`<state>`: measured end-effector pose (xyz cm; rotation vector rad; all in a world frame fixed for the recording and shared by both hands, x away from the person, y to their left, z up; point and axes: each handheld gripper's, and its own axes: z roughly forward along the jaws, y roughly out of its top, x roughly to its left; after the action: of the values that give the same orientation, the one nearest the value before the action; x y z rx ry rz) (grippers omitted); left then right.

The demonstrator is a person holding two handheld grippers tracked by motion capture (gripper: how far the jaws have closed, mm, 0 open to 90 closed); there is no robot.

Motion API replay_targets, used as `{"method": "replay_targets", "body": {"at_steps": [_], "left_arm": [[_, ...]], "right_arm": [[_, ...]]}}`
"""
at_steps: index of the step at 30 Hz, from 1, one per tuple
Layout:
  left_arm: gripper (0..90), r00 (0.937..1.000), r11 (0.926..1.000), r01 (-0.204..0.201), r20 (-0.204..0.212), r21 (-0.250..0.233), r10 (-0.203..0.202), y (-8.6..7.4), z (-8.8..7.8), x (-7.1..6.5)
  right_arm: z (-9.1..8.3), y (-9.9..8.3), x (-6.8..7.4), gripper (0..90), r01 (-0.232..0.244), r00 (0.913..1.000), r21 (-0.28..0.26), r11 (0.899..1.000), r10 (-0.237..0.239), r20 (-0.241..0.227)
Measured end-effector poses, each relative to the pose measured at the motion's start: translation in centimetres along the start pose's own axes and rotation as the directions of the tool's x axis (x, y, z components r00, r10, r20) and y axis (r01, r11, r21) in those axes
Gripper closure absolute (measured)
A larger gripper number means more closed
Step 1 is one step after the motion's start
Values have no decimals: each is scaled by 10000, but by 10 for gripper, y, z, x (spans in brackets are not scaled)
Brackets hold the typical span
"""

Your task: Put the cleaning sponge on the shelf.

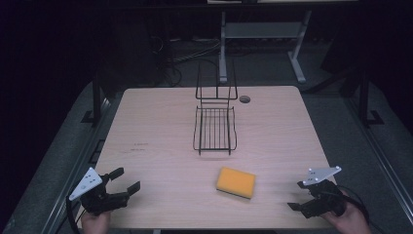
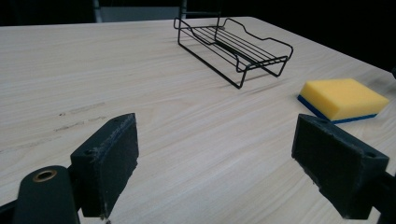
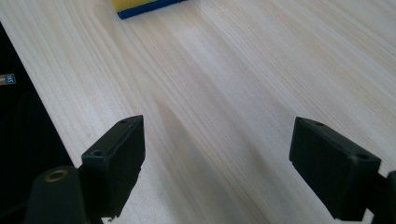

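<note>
A yellow sponge (image 1: 235, 182) with a blue underside lies flat on the wooden table (image 1: 160, 122), near the front and right of centre. Behind it, at mid-table, stands a black wire rack (image 1: 215, 127) with a tall loop at its far end. My left gripper (image 1: 123, 179) rests at the front left corner, open and empty, pointing toward the sponge (image 2: 343, 98) and the rack (image 2: 235, 43). At the front right corner, my right gripper (image 1: 296, 196) is open and empty over bare wood, with the sponge's edge (image 3: 144, 5) at the top of its view.
A round cable hole (image 1: 245, 99) sits near the table's far edge. Beyond the table are a white desk frame (image 1: 263, 34) and cables on a dark floor. The table's front edge (image 3: 44, 105) runs close beside the right gripper.
</note>
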<state>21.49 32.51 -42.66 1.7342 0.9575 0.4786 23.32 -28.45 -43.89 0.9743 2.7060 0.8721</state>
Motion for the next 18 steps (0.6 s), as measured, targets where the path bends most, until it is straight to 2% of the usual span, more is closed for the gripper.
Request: {"method": "replay_targets", "body": {"at_steps": [10,18], "left_arm": [[140,9999,9999,-107,48,98,106,0,1,-1],[140,10000,10000,-22,61,11,22,-1,0,1]], "right_arm": [[5,4,0,176,122,9999,123,9998,-121,-70],[4,10,4,175,282,9996,145,9995,-281,-70]]}}
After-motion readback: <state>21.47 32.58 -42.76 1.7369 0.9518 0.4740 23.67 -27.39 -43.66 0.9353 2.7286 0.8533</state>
